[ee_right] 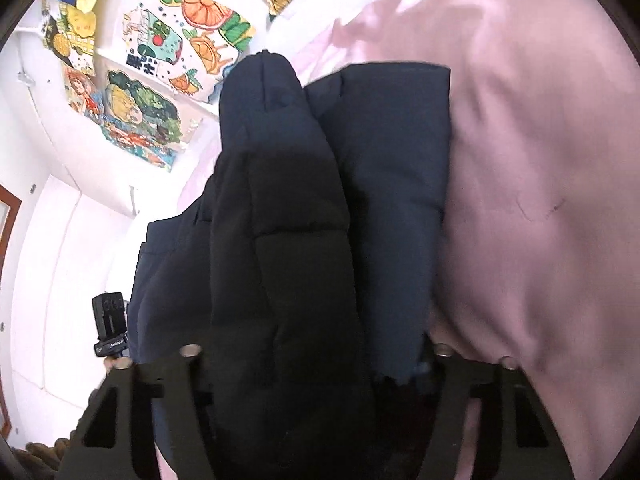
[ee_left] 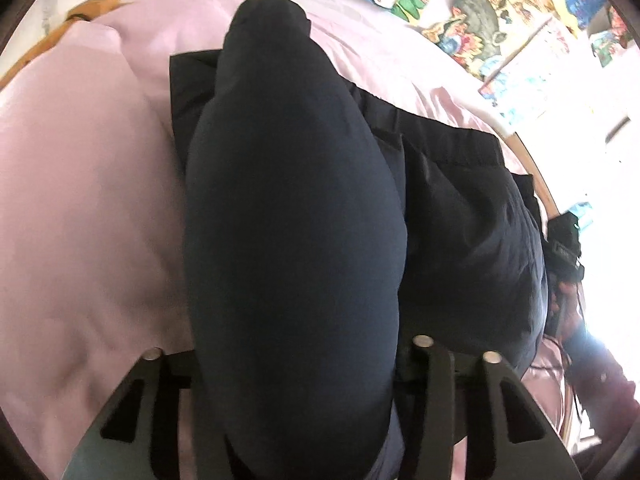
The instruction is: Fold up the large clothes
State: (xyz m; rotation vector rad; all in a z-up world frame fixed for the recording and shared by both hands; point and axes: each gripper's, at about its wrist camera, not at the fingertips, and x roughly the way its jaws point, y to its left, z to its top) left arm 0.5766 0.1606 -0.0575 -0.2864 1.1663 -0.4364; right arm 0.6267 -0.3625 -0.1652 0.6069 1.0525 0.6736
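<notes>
Both grippers, left gripper (ee_left: 288,364) and right gripper (ee_right: 316,360), clamp the navy jacket (ee_left: 296,220) (puffy)

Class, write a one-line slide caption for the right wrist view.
Right hand-held gripper clasps a puffy dark jacket lying on a pink bedsheet, colourful drawings on the wall.

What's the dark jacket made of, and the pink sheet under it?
Dark jacket: looks like smooth matte synthetic shell over padding; stitched puffy quilted sections, likely nylon or polyester. Pink sheet: soft matte woven fabric, probably cotton or a blend; gentle creases, no sheen.
</notes>
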